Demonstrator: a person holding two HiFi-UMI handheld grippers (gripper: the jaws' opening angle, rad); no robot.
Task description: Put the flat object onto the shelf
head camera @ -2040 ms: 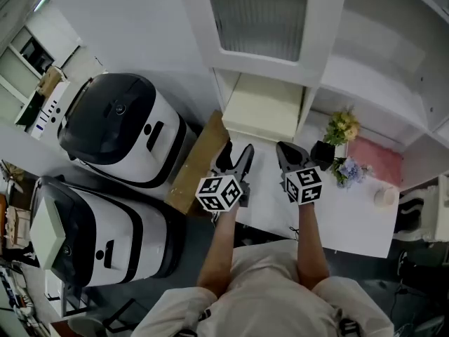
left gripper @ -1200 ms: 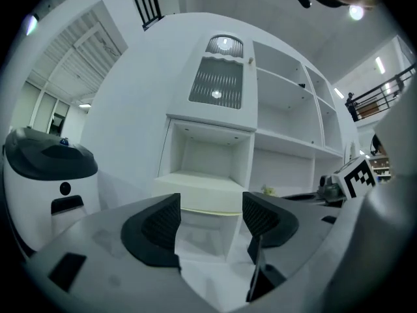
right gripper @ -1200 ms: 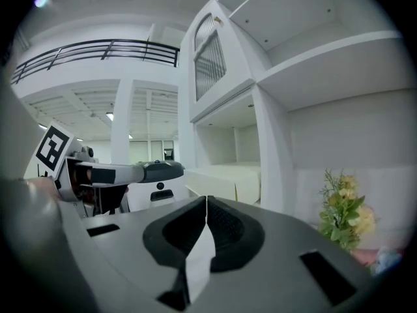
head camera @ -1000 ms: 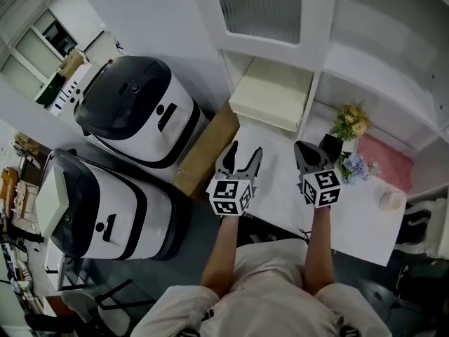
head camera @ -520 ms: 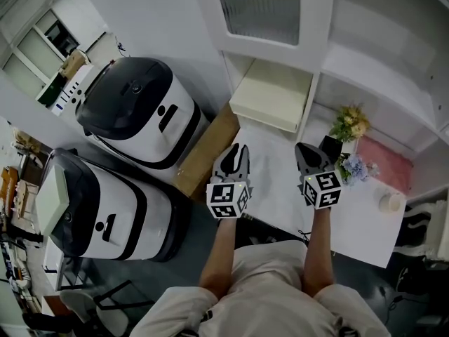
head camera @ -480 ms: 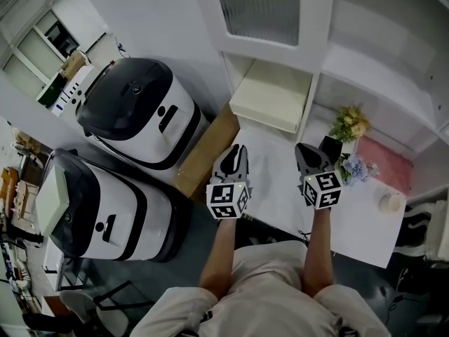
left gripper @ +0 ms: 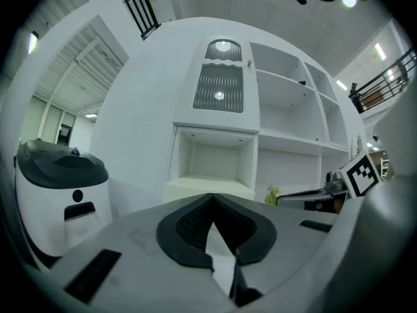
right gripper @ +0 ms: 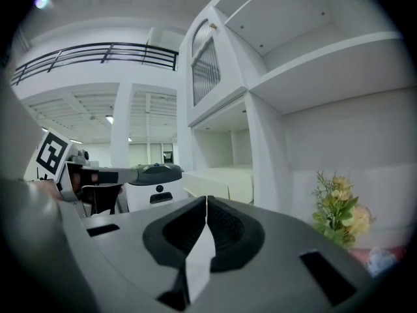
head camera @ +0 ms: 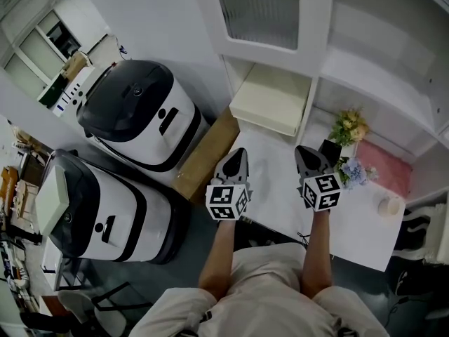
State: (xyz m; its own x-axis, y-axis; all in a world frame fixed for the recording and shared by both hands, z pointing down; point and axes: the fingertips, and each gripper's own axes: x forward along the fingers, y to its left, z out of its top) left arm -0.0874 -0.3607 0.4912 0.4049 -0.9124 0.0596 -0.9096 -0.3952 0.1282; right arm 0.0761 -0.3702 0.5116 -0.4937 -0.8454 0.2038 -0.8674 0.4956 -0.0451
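A cream flat slab (head camera: pixel 270 104) lies in the lowest left compartment of the white shelf unit (head camera: pixel 319 62). It also shows in the left gripper view as the cream slab (left gripper: pixel 207 186) and in the right gripper view as the cream slab (right gripper: pixel 221 181). My left gripper (head camera: pixel 238 156) hovers over the white table (head camera: pixel 277 188), short of that compartment. Its jaws are shut with nothing between them, as the left gripper (left gripper: pixel 212 197) shows up close. To its right, my right gripper (head camera: pixel 304 153) is also shut and empty, as the right gripper (right gripper: pixel 206 199) shows up close.
Two big white-and-black machines (head camera: pixel 133 121) (head camera: pixel 91 209) stand left of the table, with a brown cardboard box (head camera: pixel 207 156) between them and it. Yellow flowers in a dark pot (head camera: pixel 344 128), blue flowers (head camera: pixel 354 170), a pink mat (head camera: pixel 384 161) and a small white cup (head camera: pixel 386 203) sit at the right.
The left gripper's jaws have gone from wide open to shut on nothing. Both grippers have stayed almost in place over the table.
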